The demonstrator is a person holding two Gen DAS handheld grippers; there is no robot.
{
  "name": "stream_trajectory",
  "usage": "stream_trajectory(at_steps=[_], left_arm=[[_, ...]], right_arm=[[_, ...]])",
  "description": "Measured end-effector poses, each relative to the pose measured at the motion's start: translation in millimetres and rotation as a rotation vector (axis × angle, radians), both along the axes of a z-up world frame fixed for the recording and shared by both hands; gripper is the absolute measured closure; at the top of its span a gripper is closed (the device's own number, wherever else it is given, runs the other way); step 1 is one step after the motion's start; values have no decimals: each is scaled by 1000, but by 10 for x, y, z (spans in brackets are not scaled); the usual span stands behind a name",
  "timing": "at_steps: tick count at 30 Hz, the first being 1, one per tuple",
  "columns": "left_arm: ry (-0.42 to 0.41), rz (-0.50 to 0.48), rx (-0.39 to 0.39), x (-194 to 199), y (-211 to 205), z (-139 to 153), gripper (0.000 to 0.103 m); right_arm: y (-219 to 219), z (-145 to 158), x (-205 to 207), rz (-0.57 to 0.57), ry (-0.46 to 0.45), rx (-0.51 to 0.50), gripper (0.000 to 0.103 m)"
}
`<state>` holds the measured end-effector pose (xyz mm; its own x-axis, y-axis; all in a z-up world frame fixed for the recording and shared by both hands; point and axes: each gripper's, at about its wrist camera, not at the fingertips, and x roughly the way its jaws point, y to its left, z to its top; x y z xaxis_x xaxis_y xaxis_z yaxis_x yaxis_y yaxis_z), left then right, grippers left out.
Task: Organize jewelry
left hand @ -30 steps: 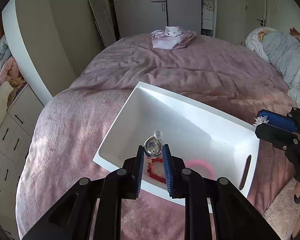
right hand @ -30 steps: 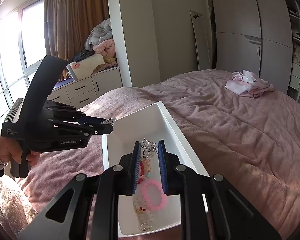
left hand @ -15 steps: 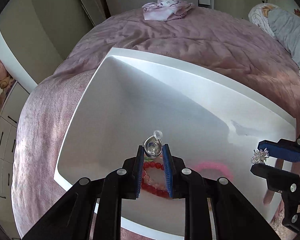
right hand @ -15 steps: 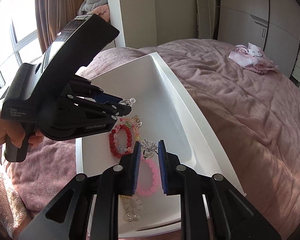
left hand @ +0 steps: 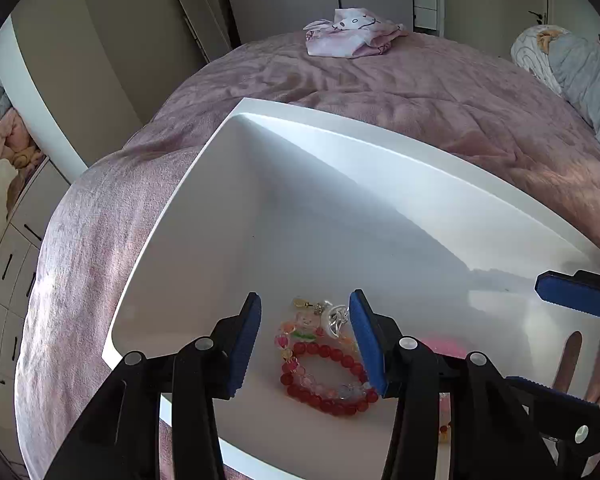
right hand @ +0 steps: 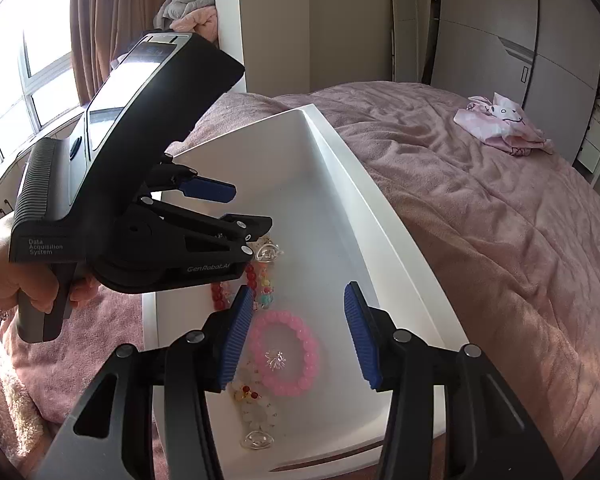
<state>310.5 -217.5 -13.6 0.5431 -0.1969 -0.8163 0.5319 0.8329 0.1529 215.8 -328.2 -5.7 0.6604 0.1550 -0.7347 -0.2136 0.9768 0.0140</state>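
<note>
Hovering both grippers, left [left hand: 304, 334] and right [right hand: 292, 336], spread and empty over the tray [right hand: 340, 152], we risk snagging the pink bracelet [right hand: 284, 354] beneath.

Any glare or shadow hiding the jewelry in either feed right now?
Left wrist view: a diagonal shadow crosses the white bin, and the red bead bracelet stays readable. Right wrist view: the window is blown out, and the pink bracelet is evenly lit.
</note>
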Motion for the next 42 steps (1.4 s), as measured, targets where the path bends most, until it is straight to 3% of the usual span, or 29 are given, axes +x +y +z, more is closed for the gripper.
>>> stream_trajectory(at_steps=[2,3,5,13,18,26,29,30,34,42], left_arm=[[-38,10,-21,-28,38,90,50],[-62,16,-31,-53,64,144,47],[-121,31,-39,-112,119,255,33],[-286,118,-113,-340,461,722,22],[-336,160,-164,-503,706,966,18],[-398,193,-207,-895,1035,1131,11],[-422,190,-224,-1073,1127,1132,9],[-433,191,-223,-1126,1151,1132,9],[-465,193,-227,-1337,1205,1125,4],[-496,247,-320,-1707,1301,1117,4]], right_arm=[[-8,28,-10,-3,-12,5,50],[-9,51,-24,-9,-24,1,42],[-4,109,-60,-16,-56,-4,33],[25,389,-220,-19,-159,25,21],[65,520,-304,-16,-193,49,14],[163,721,-461,-1,-265,61,13],[217,808,-570,1,-316,62,10],[234,843,-610,0,-339,57,4],[277,1008,-765,11,-412,48,5],[122,1318,-1110,-3,-503,93,5]])
